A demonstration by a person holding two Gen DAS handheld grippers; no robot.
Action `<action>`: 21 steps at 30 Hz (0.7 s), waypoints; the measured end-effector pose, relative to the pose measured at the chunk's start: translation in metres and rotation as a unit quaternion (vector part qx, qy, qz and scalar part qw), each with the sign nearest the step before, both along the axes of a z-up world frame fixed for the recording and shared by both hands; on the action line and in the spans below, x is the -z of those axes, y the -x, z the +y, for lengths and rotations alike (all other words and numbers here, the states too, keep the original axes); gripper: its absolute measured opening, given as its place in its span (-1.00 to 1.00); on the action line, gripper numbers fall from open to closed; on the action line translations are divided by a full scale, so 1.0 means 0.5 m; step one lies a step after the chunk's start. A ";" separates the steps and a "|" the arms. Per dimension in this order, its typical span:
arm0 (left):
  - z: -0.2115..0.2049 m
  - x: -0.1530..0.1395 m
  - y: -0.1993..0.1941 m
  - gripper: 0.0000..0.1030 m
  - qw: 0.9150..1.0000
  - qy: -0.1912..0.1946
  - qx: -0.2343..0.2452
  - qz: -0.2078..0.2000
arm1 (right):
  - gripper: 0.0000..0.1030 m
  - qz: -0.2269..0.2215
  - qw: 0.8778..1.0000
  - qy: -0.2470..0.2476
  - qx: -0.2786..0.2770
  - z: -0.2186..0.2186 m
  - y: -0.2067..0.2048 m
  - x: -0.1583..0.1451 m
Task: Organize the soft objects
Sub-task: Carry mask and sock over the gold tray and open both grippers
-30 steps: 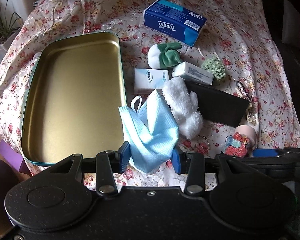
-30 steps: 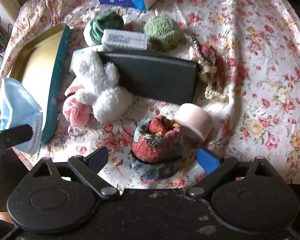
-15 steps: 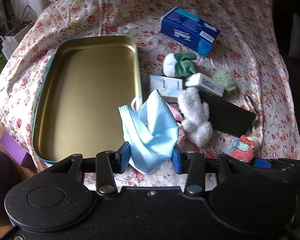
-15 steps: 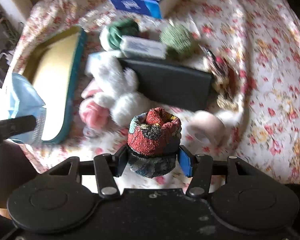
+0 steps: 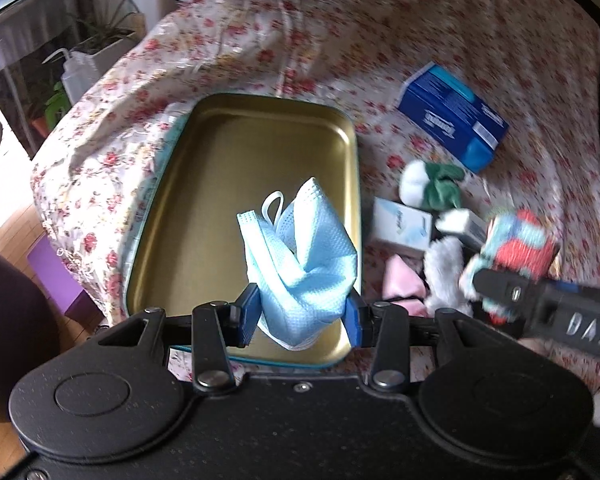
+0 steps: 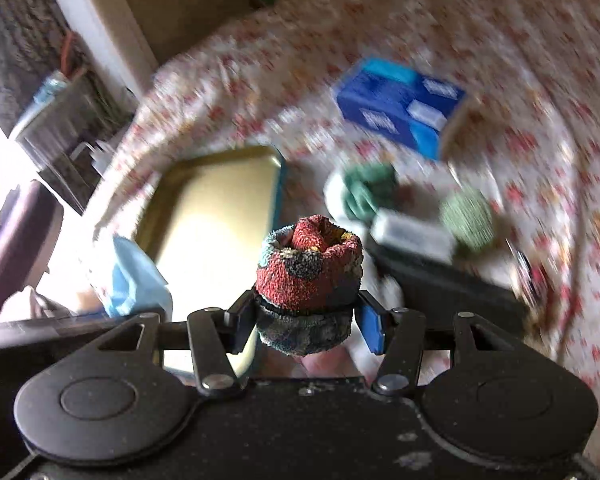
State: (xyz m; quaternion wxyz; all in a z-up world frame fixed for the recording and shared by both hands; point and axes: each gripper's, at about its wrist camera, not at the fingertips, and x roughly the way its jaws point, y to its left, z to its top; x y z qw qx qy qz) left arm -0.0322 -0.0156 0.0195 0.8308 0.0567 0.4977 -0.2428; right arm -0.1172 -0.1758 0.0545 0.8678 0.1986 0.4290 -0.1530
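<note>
While both views are partly smeared by motion blur, a floral cloth [image 5: 260, 52] fills most of each frame, draped over what may be a bed or a desk; which one cannot be told. On it, at the centre of the left wrist view, lies a shallow gold tin tray [image 5: 204, 200] with a teal rim, nothing resting inside. Toward the upper right sits a blue tissue box [image 5: 452, 118]. Below that box, at the right of the frame, a cluster of small things lies close together: a green and white rolled sock [image 5: 430, 184], a small white box [image 5: 402, 220], something pink [image 5: 404, 282] and a white fluffy toy [image 5: 444, 268]. At lower centre, the left tongs [image 5: 302, 312] pinch a crumpled light blue face mask [image 5: 300, 252], held above the near end of the tray. In the right wrist view, the right tongs [image 6: 306, 320] are pressed onto a red patterned rolled sock [image 6: 310, 266], held aloft at the centre of the frame with the tray to its left and a dark flat case [image 6: 440, 284] to its right.
</note>
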 end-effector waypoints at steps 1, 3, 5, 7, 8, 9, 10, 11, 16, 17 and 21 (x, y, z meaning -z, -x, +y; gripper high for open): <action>0.003 -0.001 -0.003 -0.17 1.000 0.000 -0.005 -0.001 | 0.03 -0.006 1.000 0.002 -0.004 0.002 -0.014 -0.010; 0.006 -0.002 -0.009 -0.17 1.000 -0.002 -0.014 -0.004 | 0.03 -0.016 1.000 0.008 -0.013 0.010 -0.042 -0.028; 0.010 0.000 -0.015 -0.17 1.000 -0.003 -0.021 -0.003 | 0.03 -0.024 0.999 0.013 -0.022 0.012 -0.072 -0.042; 0.014 0.003 -0.021 -0.17 1.000 -0.006 -0.027 0.002 | 0.03 -0.029 0.999 0.014 -0.030 0.019 -0.097 -0.056; 0.015 0.005 -0.024 -0.17 1.000 -0.007 -0.029 0.004 | 0.03 -0.030 0.999 0.012 -0.034 0.020 -0.110 -0.062; 0.016 0.008 -0.027 -0.17 0.999 -0.008 -0.032 0.007 | 0.03 -0.031 0.999 0.011 -0.038 0.022 -0.123 -0.065; 0.018 0.009 -0.030 -0.17 0.999 -0.009 -0.035 0.010 | 0.03 -0.030 0.999 0.009 -0.042 0.023 -0.136 -0.069; 0.020 0.011 -0.034 -0.18 0.999 -0.009 -0.038 0.013 | 0.03 -0.031 0.999 0.006 -0.045 0.026 -0.146 -0.073; 0.023 0.014 -0.045 -0.17 0.998 -0.013 -0.054 0.017 | 0.04 -0.030 0.998 0.004 -0.062 0.042 -0.191 -0.077; 0.024 0.015 -0.048 -0.18 0.998 -0.014 -0.057 0.018 | 0.04 -0.029 0.997 0.003 -0.066 0.045 -0.200 -0.075; 0.025 0.025 -0.060 -0.17 0.997 -0.020 -0.070 0.027 | 0.04 -0.026 0.997 -0.008 -0.075 0.043 -0.208 -0.053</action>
